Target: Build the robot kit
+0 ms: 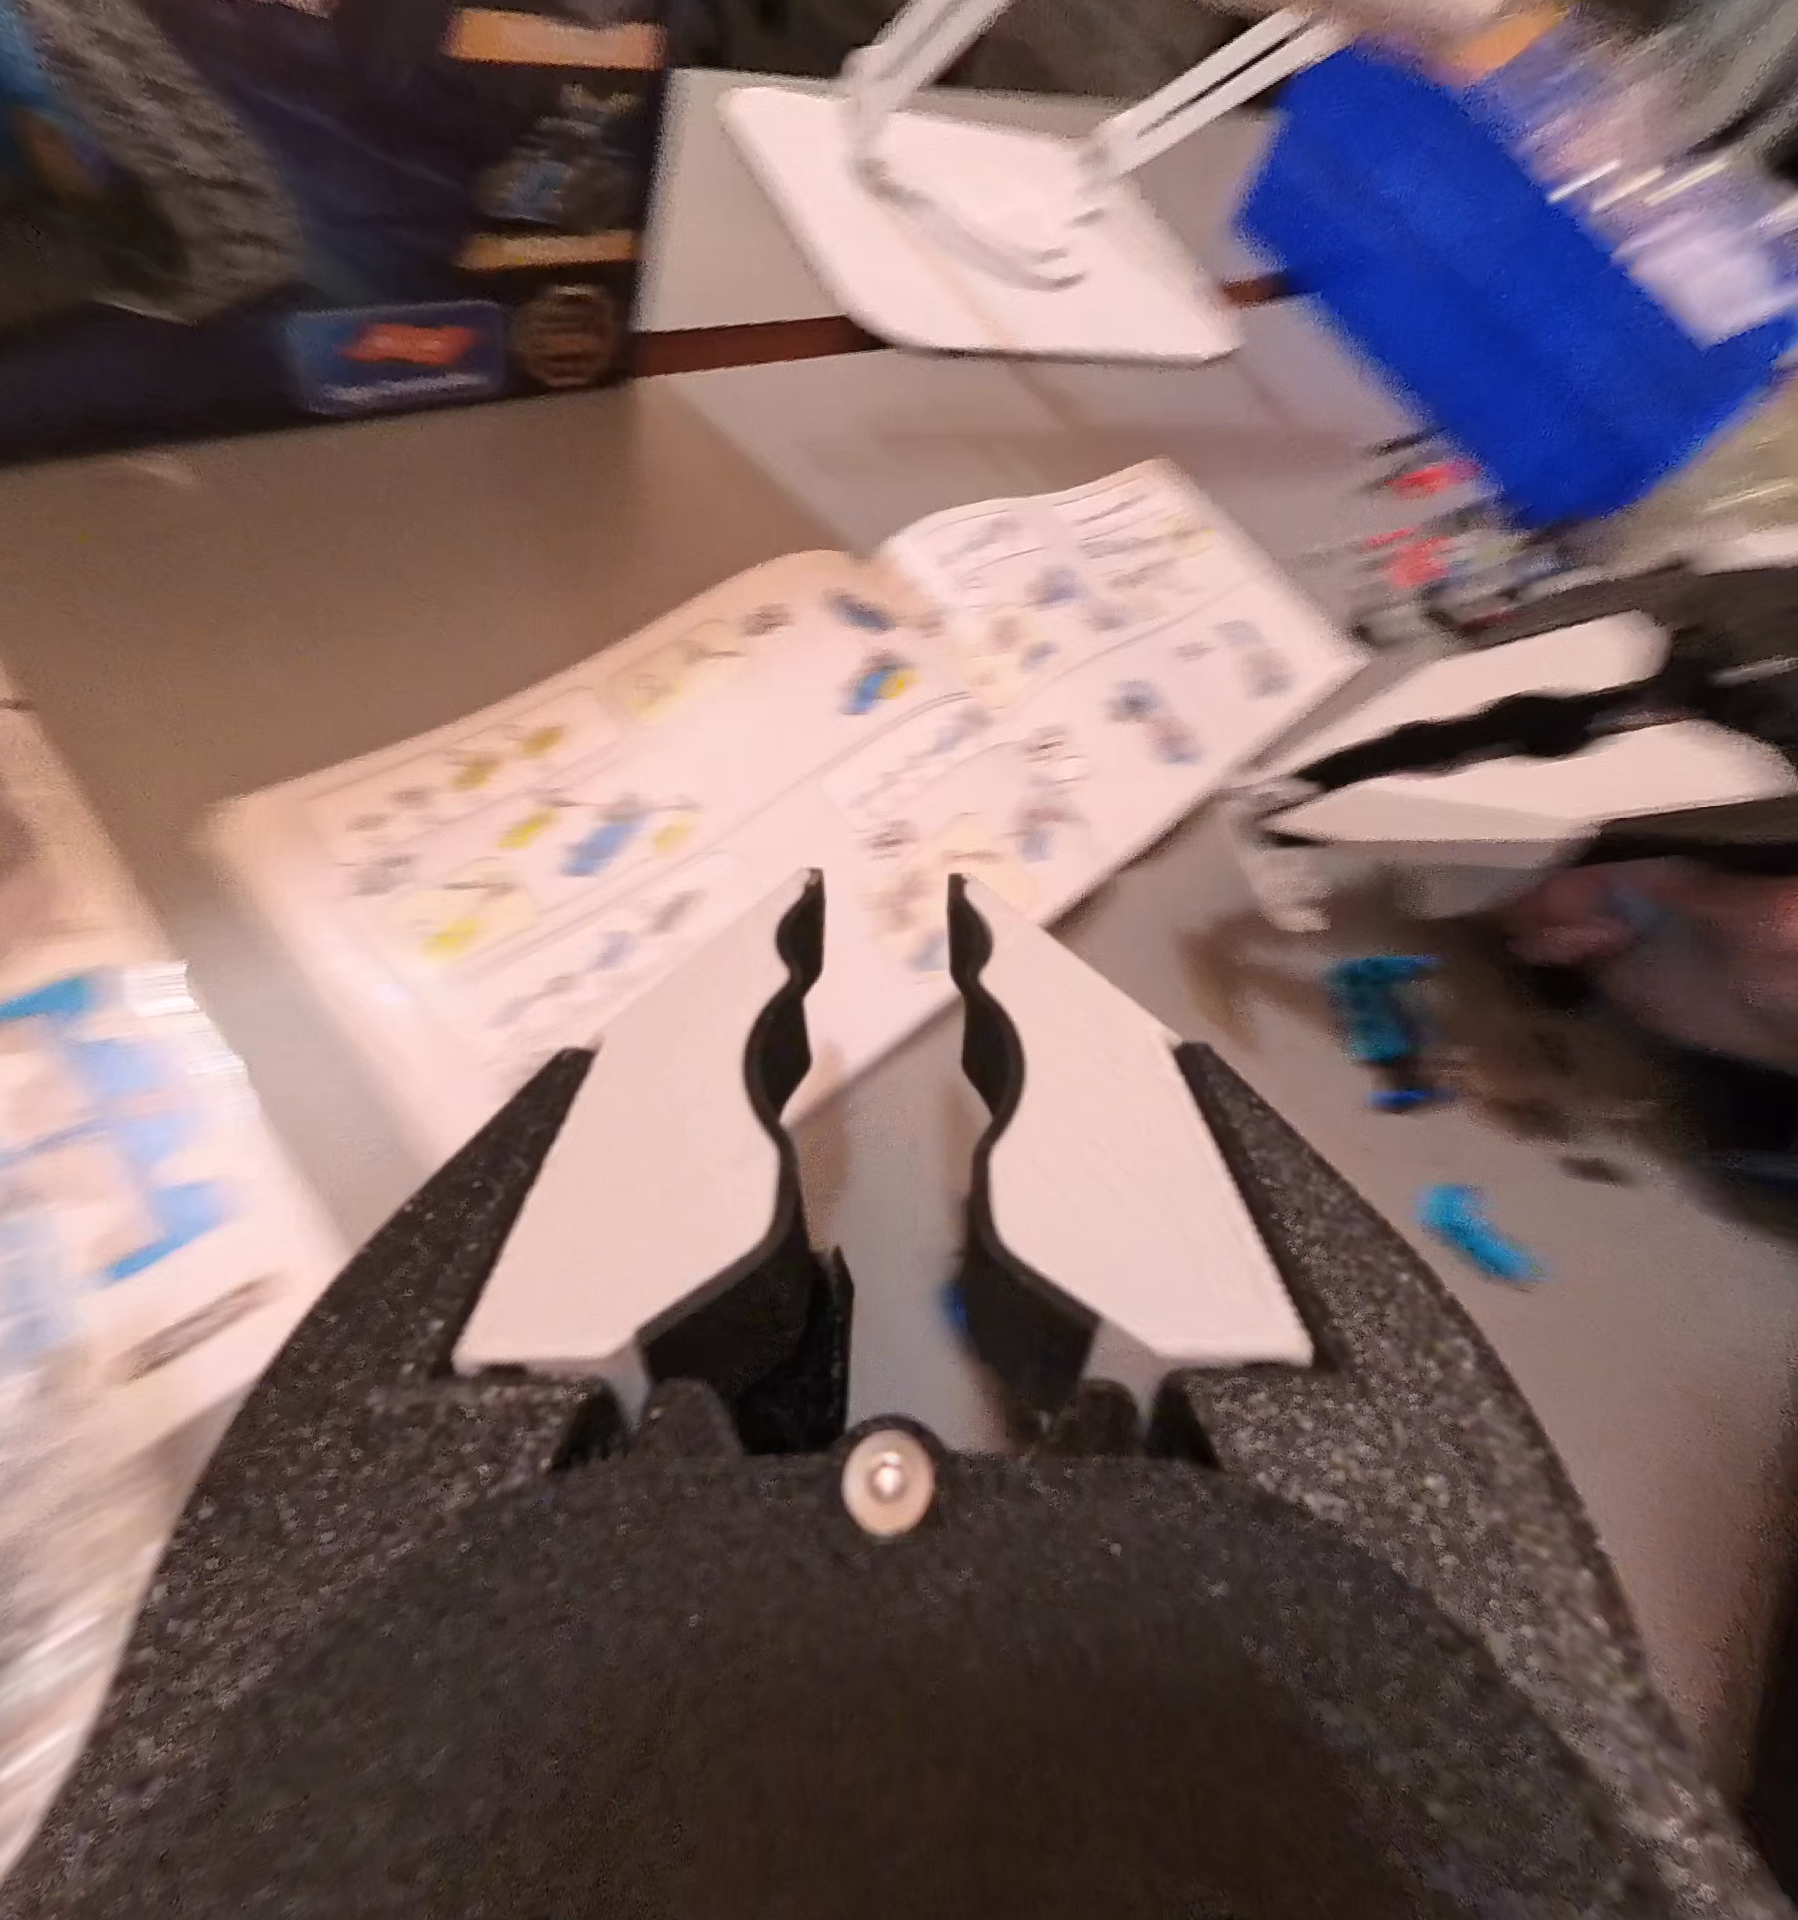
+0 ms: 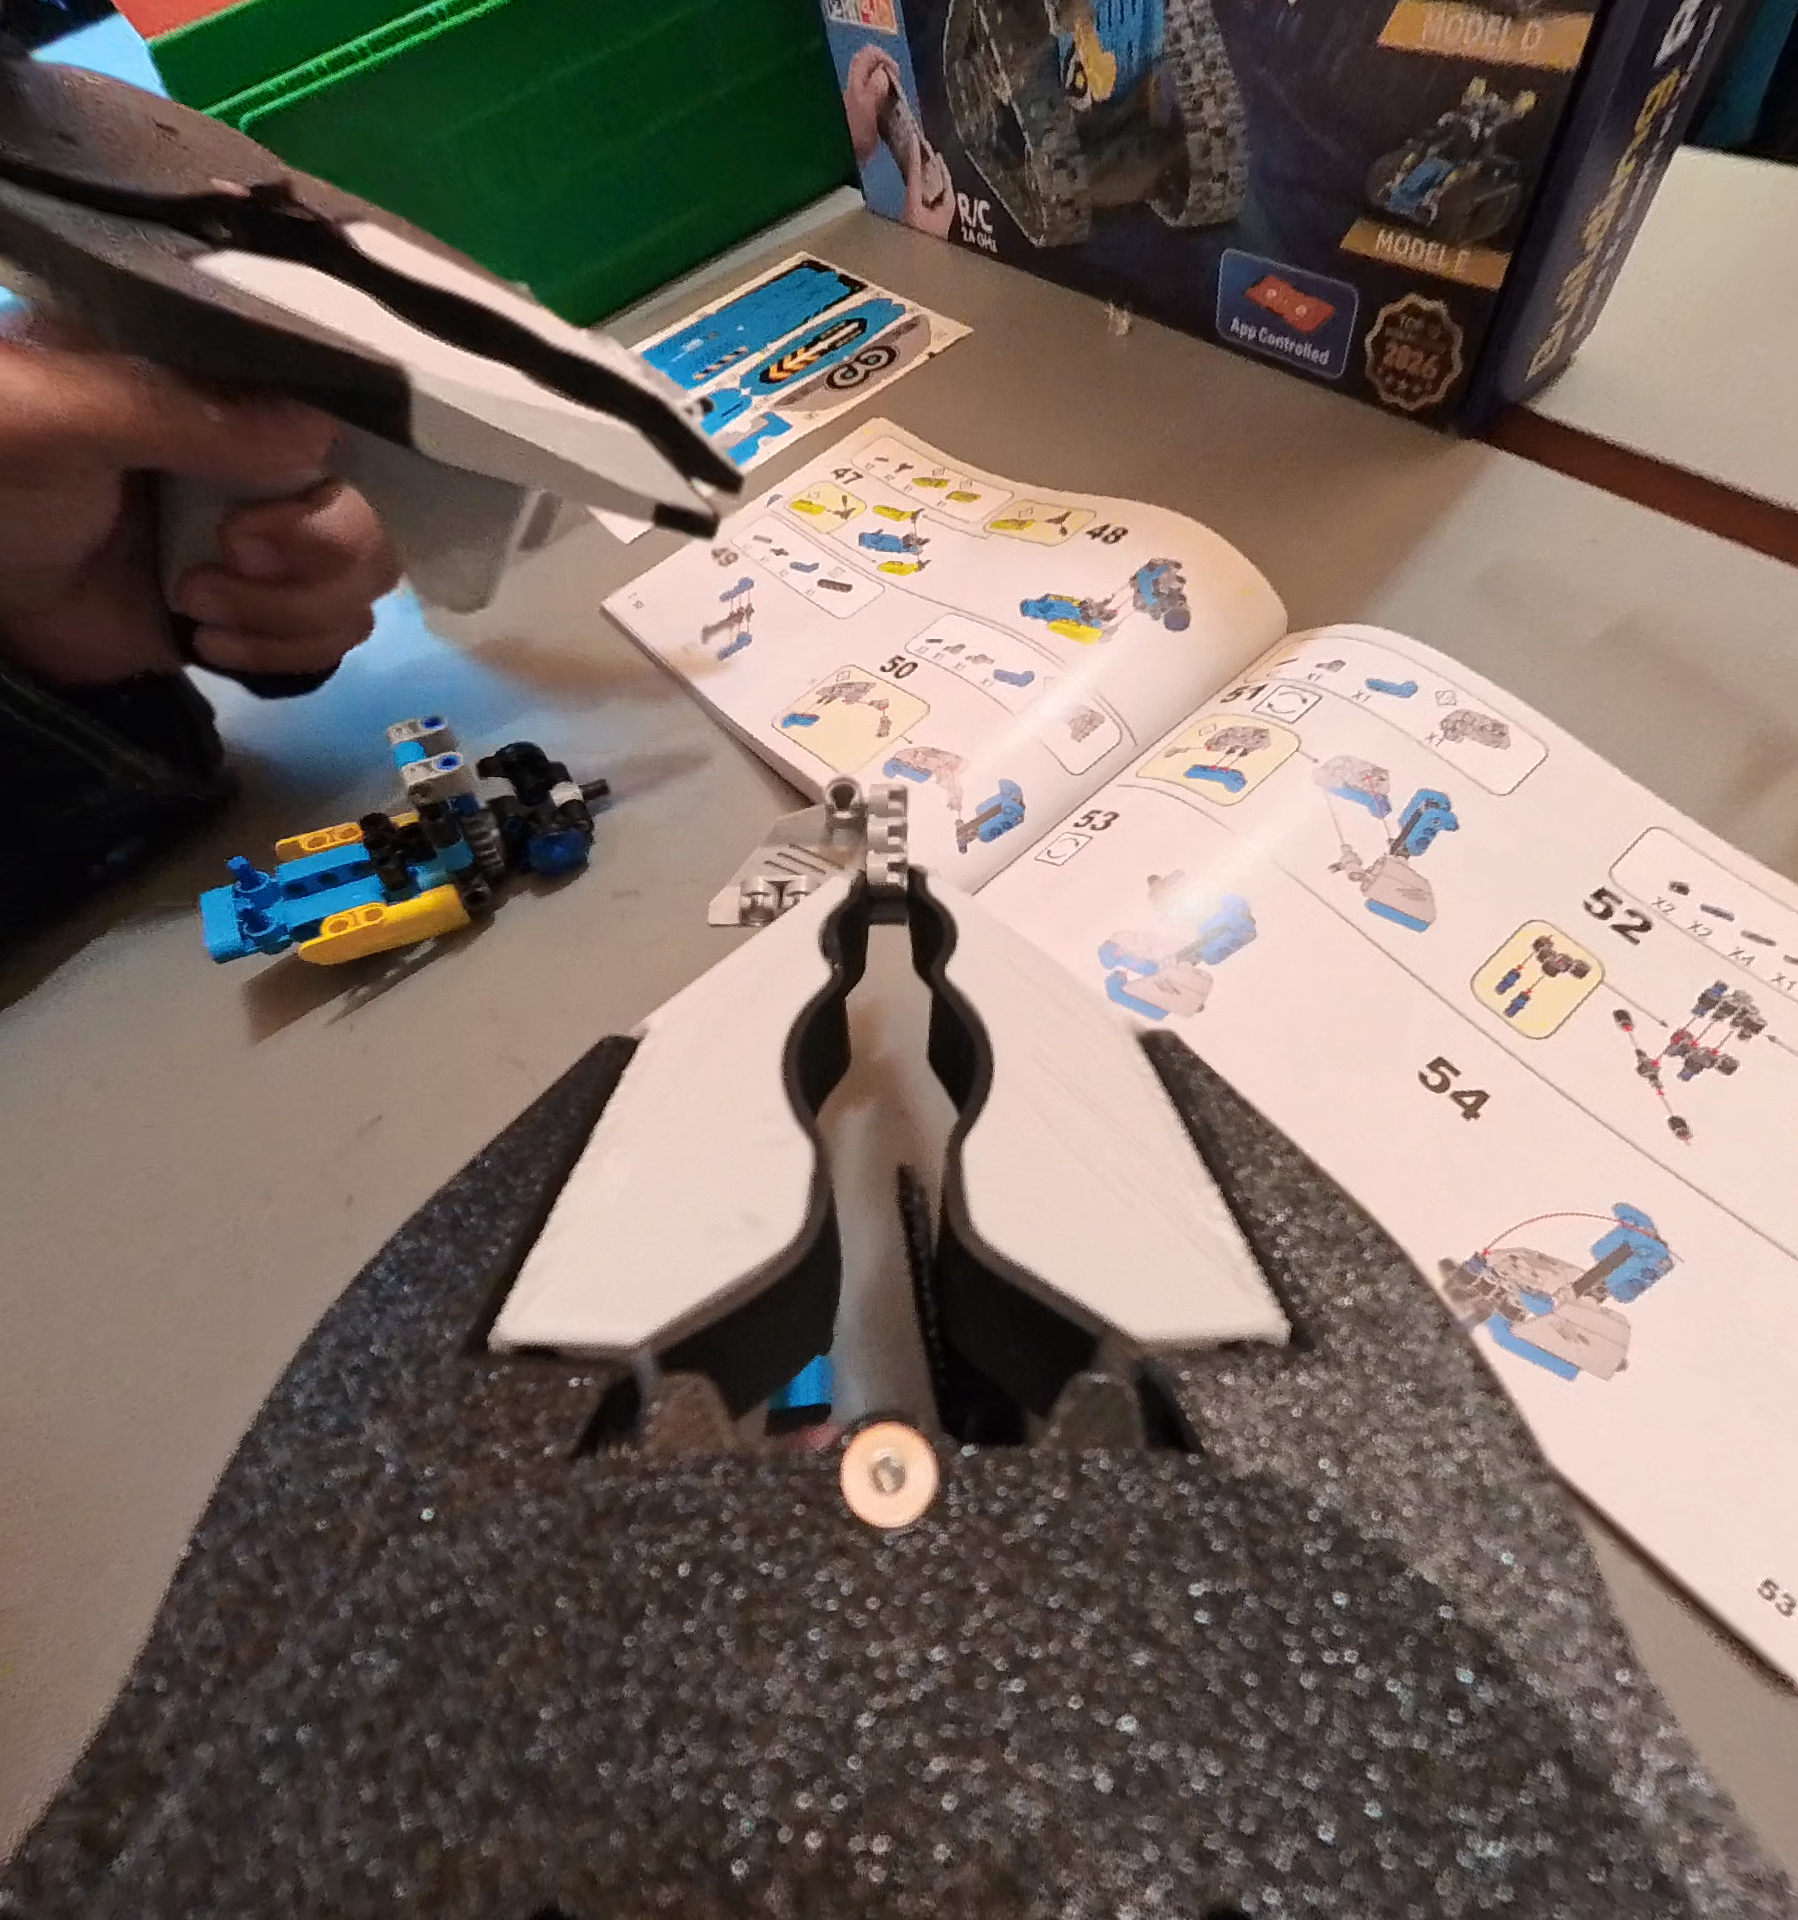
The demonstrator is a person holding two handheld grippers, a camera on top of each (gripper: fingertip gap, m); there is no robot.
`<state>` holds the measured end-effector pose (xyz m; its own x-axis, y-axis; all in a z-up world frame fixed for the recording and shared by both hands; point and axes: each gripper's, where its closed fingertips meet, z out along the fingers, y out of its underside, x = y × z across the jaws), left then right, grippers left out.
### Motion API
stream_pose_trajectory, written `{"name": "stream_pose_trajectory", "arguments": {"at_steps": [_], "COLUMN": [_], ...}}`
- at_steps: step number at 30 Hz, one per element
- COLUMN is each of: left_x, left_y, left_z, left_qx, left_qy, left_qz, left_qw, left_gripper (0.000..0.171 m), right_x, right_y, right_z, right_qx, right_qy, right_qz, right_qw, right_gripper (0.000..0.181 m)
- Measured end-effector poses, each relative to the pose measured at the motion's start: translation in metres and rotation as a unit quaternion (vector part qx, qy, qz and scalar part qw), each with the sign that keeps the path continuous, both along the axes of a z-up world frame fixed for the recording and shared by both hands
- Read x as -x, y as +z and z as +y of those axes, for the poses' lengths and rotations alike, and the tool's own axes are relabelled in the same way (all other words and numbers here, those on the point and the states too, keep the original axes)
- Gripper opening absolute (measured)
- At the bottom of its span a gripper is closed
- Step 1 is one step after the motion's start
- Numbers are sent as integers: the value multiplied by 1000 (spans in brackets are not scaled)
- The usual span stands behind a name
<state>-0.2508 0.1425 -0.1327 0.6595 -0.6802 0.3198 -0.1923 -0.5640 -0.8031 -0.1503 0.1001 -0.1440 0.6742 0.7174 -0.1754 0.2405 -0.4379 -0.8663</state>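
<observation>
My right gripper [image 2: 887, 885] is shut on a small grey gear-and-panel brick assembly [image 2: 879, 831] and holds it just above the near edge of an open instruction booklet [image 2: 1342, 852]. A blue, yellow and black brick model [image 2: 396, 852] lies on the table to its left. My left gripper [image 1: 887, 883] is open and empty, hovering over the same booklet [image 1: 749, 748]. It also shows in the right wrist view [image 2: 703, 499] at the upper left, held by a person's hand [image 2: 147, 488]. The right gripper [image 1: 1279, 800] appears blurred at the right of the left wrist view.
A dark product box [image 2: 1290, 156] stands behind the booklet, with a green bin [image 2: 562, 125] and a sticker sheet [image 2: 801, 343] to its left. The left wrist view shows a blue box [image 1: 1497, 291], a white stand [image 1: 978, 208] and loose blue pieces [image 1: 1477, 1236]. Left tips to right tips: about 11 cm.
</observation>
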Motion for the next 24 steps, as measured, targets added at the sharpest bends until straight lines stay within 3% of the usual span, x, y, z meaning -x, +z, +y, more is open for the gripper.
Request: {"name": "stream_pose_trajectory", "arguments": {"at_steps": [3,4,11,15,24], "left_x": [-32,-37,-57,-68,-74], "left_y": [50,57,38,42,45], "left_z": [-31,-39,-80,-100,-115], "left_qx": [77,92,119,126,127], "left_qy": [-84,-107,-189,-224,-257], "left_qz": [-204,-229,-135,-127,-133], "left_qw": [972,963,965,958,949], "left_gripper": [27,27,27,26,10], "right_x": [2,4,20,24,31], "right_y": [9,12,46,58,67], "right_z": [-1,-3,-23,-34,-53], "right_qx": [-37,-50,-181,-263,-300], "right_qy": [7,12,79,90,116], "right_qz": [-11,-13,-33,-64,-79], "right_qw": [999,999,980,958,944], "right_gripper": [7,7,6,6,6]}}
